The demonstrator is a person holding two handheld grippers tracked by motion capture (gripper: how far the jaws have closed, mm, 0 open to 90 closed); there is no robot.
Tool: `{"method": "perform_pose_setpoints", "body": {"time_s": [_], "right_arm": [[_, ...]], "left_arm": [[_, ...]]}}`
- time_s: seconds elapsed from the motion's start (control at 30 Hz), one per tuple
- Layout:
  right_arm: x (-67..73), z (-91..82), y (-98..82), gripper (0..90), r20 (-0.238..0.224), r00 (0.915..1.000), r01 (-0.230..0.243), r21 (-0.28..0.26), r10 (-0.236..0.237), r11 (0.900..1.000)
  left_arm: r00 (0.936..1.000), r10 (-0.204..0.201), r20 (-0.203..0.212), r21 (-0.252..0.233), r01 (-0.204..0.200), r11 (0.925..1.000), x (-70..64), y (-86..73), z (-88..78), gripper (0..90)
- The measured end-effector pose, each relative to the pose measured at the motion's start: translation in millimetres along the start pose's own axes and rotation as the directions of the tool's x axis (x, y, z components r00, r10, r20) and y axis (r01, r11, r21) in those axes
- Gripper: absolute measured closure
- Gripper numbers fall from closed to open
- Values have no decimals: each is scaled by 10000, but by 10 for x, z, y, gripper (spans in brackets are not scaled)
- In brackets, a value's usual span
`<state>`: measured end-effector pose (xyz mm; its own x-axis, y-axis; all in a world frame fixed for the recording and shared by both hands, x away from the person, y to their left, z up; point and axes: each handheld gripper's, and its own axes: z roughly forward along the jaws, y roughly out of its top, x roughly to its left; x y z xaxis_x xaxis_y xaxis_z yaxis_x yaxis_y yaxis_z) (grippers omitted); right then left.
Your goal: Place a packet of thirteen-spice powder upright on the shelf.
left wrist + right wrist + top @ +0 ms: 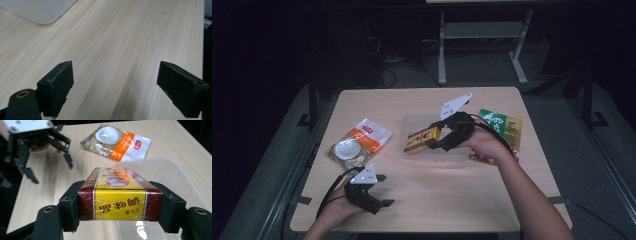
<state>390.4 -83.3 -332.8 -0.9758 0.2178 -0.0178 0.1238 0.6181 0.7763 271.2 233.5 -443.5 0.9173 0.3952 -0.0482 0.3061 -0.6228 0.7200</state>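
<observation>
Right gripper (120,203): both black pads press flat on the two narrow sides of a box (119,195), holding it level and clear of the surface. The box is a flat rectangular carton, dark red with yellow panels and printed characters, wrapped in glossy film that catches the light; edges crisp, so it looks stiff and should bear the squeeze. It hangs above a shallow clear plastic tray (160,170) with rounded corners, set mid-table. My reading: this is the carry step, box lifted and over the tray; the next move calls for lowering it flat within the rim and only then easing the pads apart, since slick film could slip if the hold slackens early. Left gripper (115,87): jaws stand wide with nothing between them, hovering low over bare pale wood-grain table (130,37), smooth and matt, near the front edge. Farther out, a soft crinkly bag (359,142), clear with an orange and white panel and a round white thing inside, lies left of the tray. A green packet (502,125) lies flat just right of the tray, partly under the right forearm.
</observation>
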Motion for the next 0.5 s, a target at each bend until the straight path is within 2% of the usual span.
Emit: {"method": "perform_pose_setpoints", "body": {"time_s": [0.1,0.2,0.23,0.37,0.5], "right_arm": [[-91,50,84,318,71,9999,121,230,-123,9997],[-139,72,123,318,95,9998,168,347,-172,9993],[-193,91,160,318,200,9991,378,427,-387,9984],[-255,113,216,317,236,9990,367,578,-381,9977],[-324,163,272,317,330,9986,382,733,-407,9966]], "left_arm": [[9999,-142,52,-262,144,9996,-4,19,3,131],[9996,-249,135,-141,251,9996,-12,28,6,130],[9995,-261,163,-101,263,9996,-22,28,13,130],[9997,-190,175,-164,193,9997,-22,18,15,131],[9992,-315,234,-284,322,9991,-6,-13,7,139]]}}
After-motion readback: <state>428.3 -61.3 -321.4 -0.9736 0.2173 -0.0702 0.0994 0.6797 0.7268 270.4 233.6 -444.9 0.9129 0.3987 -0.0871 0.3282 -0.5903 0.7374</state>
